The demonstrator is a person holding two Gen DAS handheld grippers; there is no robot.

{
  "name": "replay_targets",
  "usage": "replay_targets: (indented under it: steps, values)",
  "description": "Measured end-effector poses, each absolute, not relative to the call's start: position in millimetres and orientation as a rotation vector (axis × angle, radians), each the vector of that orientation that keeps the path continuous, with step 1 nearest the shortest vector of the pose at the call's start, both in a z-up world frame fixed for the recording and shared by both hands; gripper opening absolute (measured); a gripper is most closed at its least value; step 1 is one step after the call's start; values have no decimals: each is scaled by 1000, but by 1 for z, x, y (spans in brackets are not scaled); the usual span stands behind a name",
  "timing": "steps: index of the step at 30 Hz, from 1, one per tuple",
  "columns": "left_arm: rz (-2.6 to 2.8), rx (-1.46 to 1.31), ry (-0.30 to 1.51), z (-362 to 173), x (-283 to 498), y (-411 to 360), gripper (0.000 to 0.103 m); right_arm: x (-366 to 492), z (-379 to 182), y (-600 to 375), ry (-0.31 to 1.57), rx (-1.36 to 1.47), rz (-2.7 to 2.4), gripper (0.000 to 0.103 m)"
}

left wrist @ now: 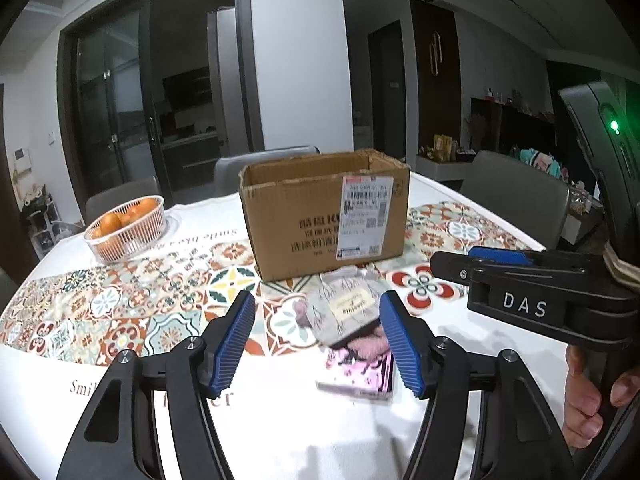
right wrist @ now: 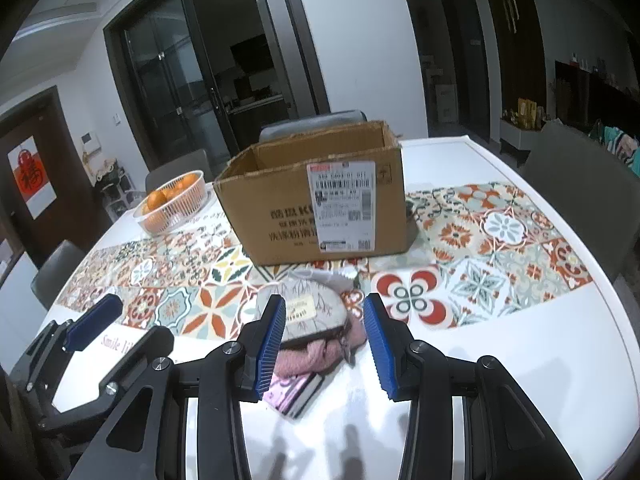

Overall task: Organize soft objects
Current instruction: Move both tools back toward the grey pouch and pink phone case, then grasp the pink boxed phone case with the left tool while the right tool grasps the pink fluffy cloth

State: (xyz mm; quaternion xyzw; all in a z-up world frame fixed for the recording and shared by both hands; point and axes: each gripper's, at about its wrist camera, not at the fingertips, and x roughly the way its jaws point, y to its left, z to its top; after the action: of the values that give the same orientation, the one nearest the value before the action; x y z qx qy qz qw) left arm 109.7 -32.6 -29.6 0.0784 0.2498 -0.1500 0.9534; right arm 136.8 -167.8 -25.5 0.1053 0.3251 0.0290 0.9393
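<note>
A small pile of soft items lies on the table in front of an open cardboard box (left wrist: 326,210) (right wrist: 316,204): a grey patterned pouch with a yellow label (left wrist: 346,310) (right wrist: 310,310), a pink fuzzy piece (left wrist: 368,346) (right wrist: 308,358) under it, and a pink printed packet (left wrist: 356,376) (right wrist: 294,394) at the bottom. My left gripper (left wrist: 318,344) is open and empty, above the table just left of the pile. My right gripper (right wrist: 326,344) is open and empty, its fingers on either side of the pile, slightly above it. The right gripper also shows in the left wrist view (left wrist: 496,258), the left one in the right wrist view (right wrist: 94,322).
A white basket of oranges (left wrist: 126,228) (right wrist: 172,200) stands at the back left on the table (left wrist: 280,432) (right wrist: 520,344), which carries a tiled-pattern cloth. Grey chairs (left wrist: 516,196) (right wrist: 580,184) ring the table. The box is open at the top.
</note>
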Motion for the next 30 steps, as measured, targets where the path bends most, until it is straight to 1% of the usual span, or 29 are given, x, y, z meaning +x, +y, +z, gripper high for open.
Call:
replay_targets:
  steps: [7,9,14,17,30]
  values:
    - [-324,178,564,-51,108,-34,69,138,-44,-161,708,204,73,42]
    - [-333,182,576,-56,108,-35,72,139,-49,-160,722,200,78,42]
    - [-356,201,616,-71,112,-39,74,146,-63,-159,763,207,86,42]
    - [-366,215,634,-80,115,-42,76,151,-72,-159,788,222,92,42]
    - [-410,255,708,-111,131,-51,80,174,-101,-155,850,234,116,41]
